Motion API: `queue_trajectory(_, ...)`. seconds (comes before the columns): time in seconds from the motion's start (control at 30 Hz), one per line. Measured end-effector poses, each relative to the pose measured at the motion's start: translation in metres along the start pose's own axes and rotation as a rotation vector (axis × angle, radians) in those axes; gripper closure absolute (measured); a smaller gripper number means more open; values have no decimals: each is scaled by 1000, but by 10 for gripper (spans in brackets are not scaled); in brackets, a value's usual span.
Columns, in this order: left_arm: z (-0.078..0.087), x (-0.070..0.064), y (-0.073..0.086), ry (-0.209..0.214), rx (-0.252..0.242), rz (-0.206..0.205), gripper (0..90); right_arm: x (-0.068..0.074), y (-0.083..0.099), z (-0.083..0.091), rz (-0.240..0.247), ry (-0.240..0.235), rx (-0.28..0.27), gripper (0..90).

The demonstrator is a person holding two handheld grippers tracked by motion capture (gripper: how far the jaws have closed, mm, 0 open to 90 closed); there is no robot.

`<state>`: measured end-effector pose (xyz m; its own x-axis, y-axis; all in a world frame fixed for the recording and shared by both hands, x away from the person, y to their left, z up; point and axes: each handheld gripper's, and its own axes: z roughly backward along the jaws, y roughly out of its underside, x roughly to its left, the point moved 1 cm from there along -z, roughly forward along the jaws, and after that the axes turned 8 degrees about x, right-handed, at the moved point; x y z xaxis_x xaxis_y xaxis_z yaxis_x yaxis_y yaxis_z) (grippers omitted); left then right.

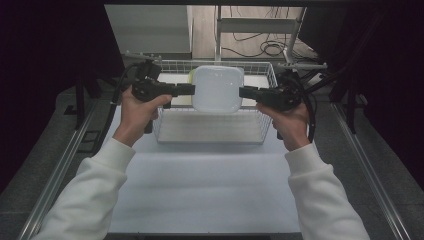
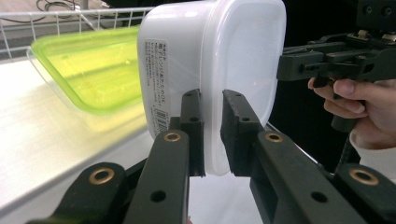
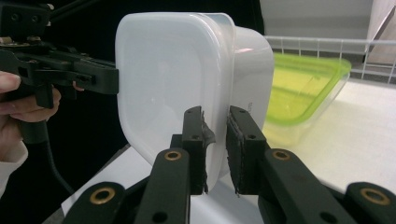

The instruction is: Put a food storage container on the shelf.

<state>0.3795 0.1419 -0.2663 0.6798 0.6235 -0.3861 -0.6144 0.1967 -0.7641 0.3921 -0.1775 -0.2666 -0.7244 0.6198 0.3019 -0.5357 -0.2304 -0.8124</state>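
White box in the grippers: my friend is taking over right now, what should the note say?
Left gripper: shut on the rim of the white box, at its left side.
Right gripper: shut on the rim at the opposite side.
The white box hangs tipped on its side between them, above the wire basket, clear of the basket floor.
A green-lidded container lies in the basket behind it.
Done: box gripped and off the surface.
Left: probably to set it down; keep both grips steady.

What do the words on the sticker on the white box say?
Sticker on the side of the white box: several lines of small print and a barcode, too small and blurred to read.
No other writing can be read, not on the green lid either.
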Motion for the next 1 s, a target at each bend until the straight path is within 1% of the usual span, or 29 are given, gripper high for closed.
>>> queue_trajectory(0.03,0,3,-7,-2,0,-3,792,-3,-7,-1,-1,2,2,775)
queue_trajectory(0.1,1,5,-14,-4,-2,-5,792,-6,-14,-2,-3,-1,3,775)
queue_trajectory(0.13,1,5,-14,-4,-2,-5,792,-6,-14,-2,-3,-1,3,775)
queue_trajectory(0.17,0,8,-21,3,-4,-5,793,-9,-22,-2,-4,2,8,776)
queue_trajectory(0.2,0,8,-21,3,-4,-5,793,-9,-22,-2,-4,2,8,776)
queue_trajectory(0.23,0,12,-28,14,0,3,793,-12,-28,-3,-9,-1,8,776)
queue_trajectory(0.27,0,12,-28,14,0,3,793,-12,-28,-3,-9,-1,8,776)
queue_trajectory(0.3,-2,17,-34,27,-1,18,793,-16,-34,-4,-12,-5,7,776)
queue_trajectory(0.33,-2,17,-34,27,-1,18,793,-16,-34,-4,-12,-5,7,776)
queue_trajectory(0.37,-3,22,-38,36,-1,28,793,-20,-40,-5,-20,-13,7,776)
queue_trajectory(0.4,-3,22,-38,36,-1,28,793,-20,-40,-5,-20,-13,7,776)
queue_trajectory(0.5,-6,29,-44,46,0,41,793,-28,-49,-9,-40,-22,14,777)
queue_trajectory(0.63,-12,42,-49,62,12,73,793,-35,-55,-15,-59,-33,21,778)
queue_trajectory(0.67,-12,42,-49,62,12,73,793,-35,-55,-15,-59,-33,21,778)
queue_trajectory(0.7,-13,45,-50,65,15,84,793,-39,-56,-20,-76,-38,29,777)
queue_trajectory(0.73,-15,48,-50,66,21,90,793,-39,-56,-20,-76,-38,29,777)
queue_trajectory(0.77,-16,51,-50,67,27,99,792,-44,-57,-25,-92,-37,39,777)
queue_trajectory(0.8,-19,54,-51,69,32,109,792,-44,-57,-25,-92,-37,39,777)
queue_trajectory(0.83,-25,62,-51,88,43,149,793,-50,-57,-32,-123,-41,55,776)
queue_trajectory(0.87,-25,62,-51,88,43,149,792,-50,-57,-32,-123,-41,55,776)
queue_trajectory(0.9,-29,71,-50,137,28,195,794,-56,-57,-36,-159,-49,67,773)
queue_trajectory(0.97,-31,76,-52,170,19,223,797,-63,-58,-38,-195,-74,59,772)
queue_trajectory(1.0,-31,76,-52,170,19,223,799,-65,-58,-38,-203,-81,52,771)
